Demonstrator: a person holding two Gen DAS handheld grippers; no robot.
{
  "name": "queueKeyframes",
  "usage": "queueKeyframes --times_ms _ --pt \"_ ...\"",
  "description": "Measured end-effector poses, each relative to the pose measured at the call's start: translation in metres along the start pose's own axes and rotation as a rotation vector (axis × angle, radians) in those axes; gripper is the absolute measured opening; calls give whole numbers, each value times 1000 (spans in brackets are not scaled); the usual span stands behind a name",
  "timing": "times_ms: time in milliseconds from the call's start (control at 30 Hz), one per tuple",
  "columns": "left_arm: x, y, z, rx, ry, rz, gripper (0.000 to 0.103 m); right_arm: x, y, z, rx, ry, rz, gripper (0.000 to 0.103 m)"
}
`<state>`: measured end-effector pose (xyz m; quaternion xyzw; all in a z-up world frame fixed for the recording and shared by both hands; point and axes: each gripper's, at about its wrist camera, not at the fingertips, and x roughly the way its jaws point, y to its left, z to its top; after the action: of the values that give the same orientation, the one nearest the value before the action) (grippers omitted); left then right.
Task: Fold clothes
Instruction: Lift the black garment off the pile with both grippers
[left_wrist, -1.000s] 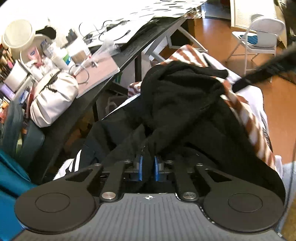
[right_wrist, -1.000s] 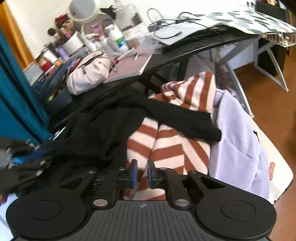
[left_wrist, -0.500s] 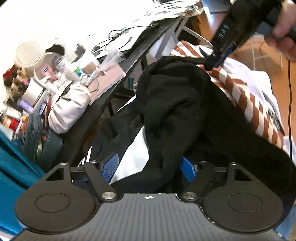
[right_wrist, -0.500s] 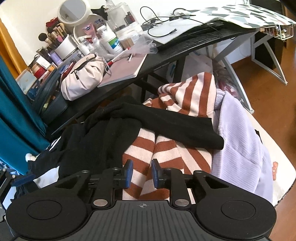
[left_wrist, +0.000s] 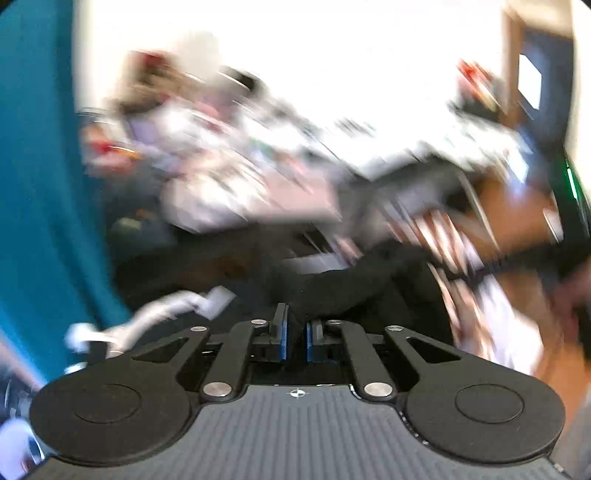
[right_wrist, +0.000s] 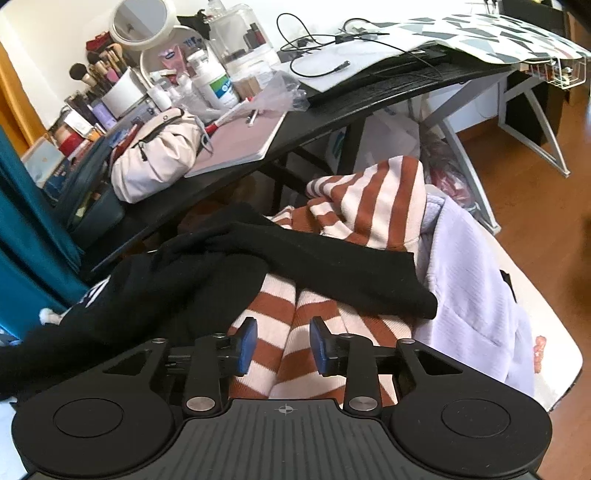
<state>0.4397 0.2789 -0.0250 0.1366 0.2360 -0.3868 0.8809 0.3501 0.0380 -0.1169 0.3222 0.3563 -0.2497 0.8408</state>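
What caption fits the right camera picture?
Open right gripper hovering over a striped sweater and a black top.

**A lived-in room at home**

A black desk (right_wrist: 369, 107) carries a round vanity mirror (right_wrist: 142, 22), a cup of makeup brushes (right_wrist: 101, 72), lotion bottles (right_wrist: 218, 86), a cream handbag (right_wrist: 159, 155) and loose cables (right_wrist: 325, 44). A heap of clothes (right_wrist: 369, 206) lies beside it. A teal curtain (right_wrist: 22, 221) hangs at the left, and the floor (right_wrist: 535, 206) is warm wood.
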Motion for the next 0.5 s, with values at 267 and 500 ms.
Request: queueKeyframes --times_ms 267,500 --pt "-30 29 12 -135 -96 159 8 2 52 -11 -331 -112 -107 68" --pt "-48 22 8 -100 -109 192 8 6 100 -16 -570 -208 18 74"
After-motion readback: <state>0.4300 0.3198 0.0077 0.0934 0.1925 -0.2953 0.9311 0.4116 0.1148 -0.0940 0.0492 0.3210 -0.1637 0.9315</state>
